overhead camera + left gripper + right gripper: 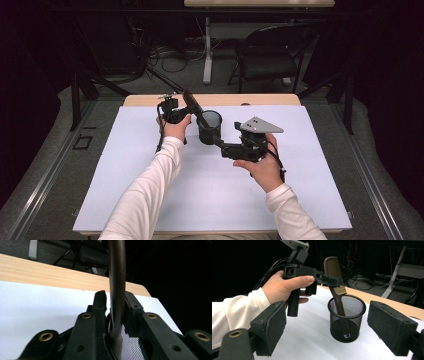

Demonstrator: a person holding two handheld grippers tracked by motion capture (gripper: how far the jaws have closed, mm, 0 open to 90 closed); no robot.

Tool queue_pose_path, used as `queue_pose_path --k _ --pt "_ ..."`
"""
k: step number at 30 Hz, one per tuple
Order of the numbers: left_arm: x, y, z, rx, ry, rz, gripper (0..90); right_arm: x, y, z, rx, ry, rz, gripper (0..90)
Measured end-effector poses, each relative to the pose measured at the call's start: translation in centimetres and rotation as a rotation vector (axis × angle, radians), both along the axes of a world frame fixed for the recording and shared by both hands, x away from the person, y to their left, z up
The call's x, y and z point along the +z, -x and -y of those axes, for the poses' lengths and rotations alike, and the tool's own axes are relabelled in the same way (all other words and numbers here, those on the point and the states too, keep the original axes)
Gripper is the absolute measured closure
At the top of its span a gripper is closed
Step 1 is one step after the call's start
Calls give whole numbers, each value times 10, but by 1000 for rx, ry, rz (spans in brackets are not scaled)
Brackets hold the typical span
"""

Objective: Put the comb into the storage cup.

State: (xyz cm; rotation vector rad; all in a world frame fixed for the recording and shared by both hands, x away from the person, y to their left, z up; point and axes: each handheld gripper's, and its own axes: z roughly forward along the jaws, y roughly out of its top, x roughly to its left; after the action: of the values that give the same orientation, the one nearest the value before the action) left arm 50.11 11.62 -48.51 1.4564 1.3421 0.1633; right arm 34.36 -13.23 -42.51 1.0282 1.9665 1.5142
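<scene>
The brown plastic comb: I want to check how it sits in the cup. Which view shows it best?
The right gripper view: the brown plastic comb leans in the black mesh cup, handle down. The left gripper view shows its spine close up; the high view, a small dark strip.

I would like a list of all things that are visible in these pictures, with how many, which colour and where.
comb: one, dark brown, leaning handle-down in the cup, its upper part between the left gripper's jaws.
mesh cup: one, black, upright on the white mat, near the far middle.
white mat: one, white, covering most of the table top.
table: one, light wood, its edge showing beyond the mat.
chair: one, black, on the floor behind the table.
second table: one, pale top with a white leg, at the back.
cables: several, dark, on the floor behind.
left gripper: one, black, at the comb.
right gripper: one, black, jaws wide open, beside the cup.
sleeves: two, white.
</scene>
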Motion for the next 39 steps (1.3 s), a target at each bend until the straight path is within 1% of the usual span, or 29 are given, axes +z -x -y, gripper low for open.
queue_pose_path --k 3,7,12,15,17,18,24,27,29,35,36,39 --pt "0 0 -1 3 -6 -5 671 0 0 0 -1 0 -1 154" --pt "1 1 -2 5 -16 -1 587 0 0 0 0 2 0 154" --pt "2 2 -4 10 -29 5 464 0 0 0 -1 2 0 154" --pt "3 3 -7 13 -32 2 426 0 0 0 -1 2 -1 154" --pt "4 4 -8 16 -50 7 395 0 0 0 0 3 -1 154" --pt "4 4 -8 18 -50 10 379 0 0 0 0 2 -1 154" --pt "8 7 -10 12 -56 17 341 0 0 -1 0 4 -1 154" --pt "9 8 -11 12 -47 14 326 -1 0 -1 -1 5 -1 154" --pt "9 9 -12 6 -51 9 324 -1 0 -1 -1 5 -2 154" --pt "12 11 -16 4 -99 22 325 -1 0 -1 -1 7 -2 154" --pt "13 12 -16 3 -97 26 326 -1 0 -1 0 7 -1 154" --pt "17 14 -16 -11 -107 41 328 -1 0 -1 0 8 -1 154"
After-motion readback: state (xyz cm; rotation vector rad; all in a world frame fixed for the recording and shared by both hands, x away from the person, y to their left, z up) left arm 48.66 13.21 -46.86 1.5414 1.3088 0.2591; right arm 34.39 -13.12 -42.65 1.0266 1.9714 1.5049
